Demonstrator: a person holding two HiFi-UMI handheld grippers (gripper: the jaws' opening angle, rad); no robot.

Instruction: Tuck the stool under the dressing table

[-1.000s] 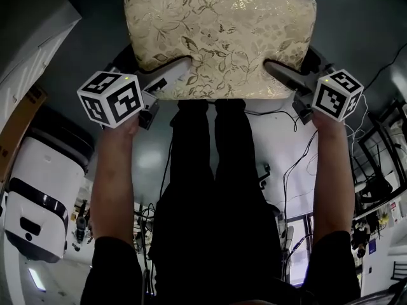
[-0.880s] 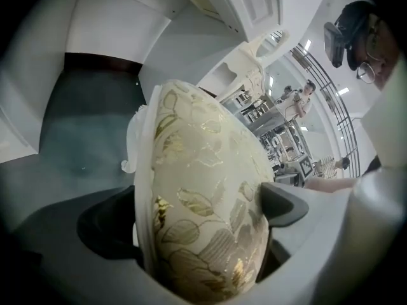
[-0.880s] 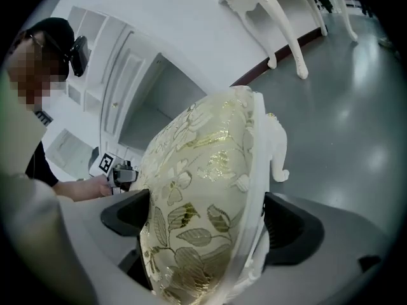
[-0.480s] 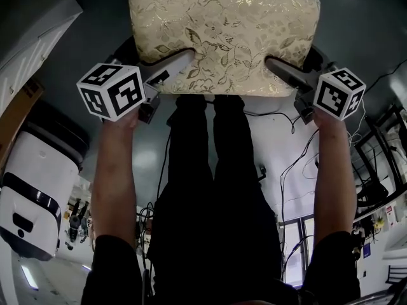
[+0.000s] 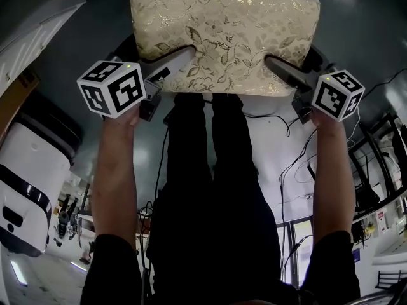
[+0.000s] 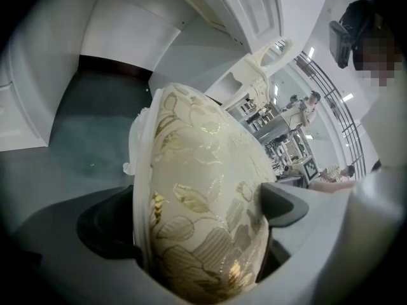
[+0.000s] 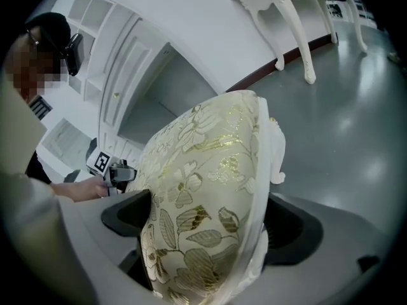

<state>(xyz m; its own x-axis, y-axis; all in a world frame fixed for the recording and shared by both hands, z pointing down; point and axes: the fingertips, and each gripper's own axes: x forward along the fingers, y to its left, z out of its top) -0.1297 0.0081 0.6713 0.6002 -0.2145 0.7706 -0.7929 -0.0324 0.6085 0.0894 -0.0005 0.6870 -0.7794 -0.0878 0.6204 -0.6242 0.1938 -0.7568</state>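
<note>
The cream stool with a gold floral brocade seat [image 5: 226,33] is held at both sides. The left gripper [image 5: 180,58] is clamped on its left edge and the right gripper [image 5: 276,65] on its right edge. The white carved-leg dressing table [image 7: 299,24] stands beyond the stool, well apart from it.

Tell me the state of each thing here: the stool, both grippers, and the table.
stool, padded seat clamped at its near edge by both grippers, not under the table.
left gripper, shut on the seat's left corner.
right gripper, shut on the seat's right corner.
dressing table, upright on the floor, apart from the stool.
</note>
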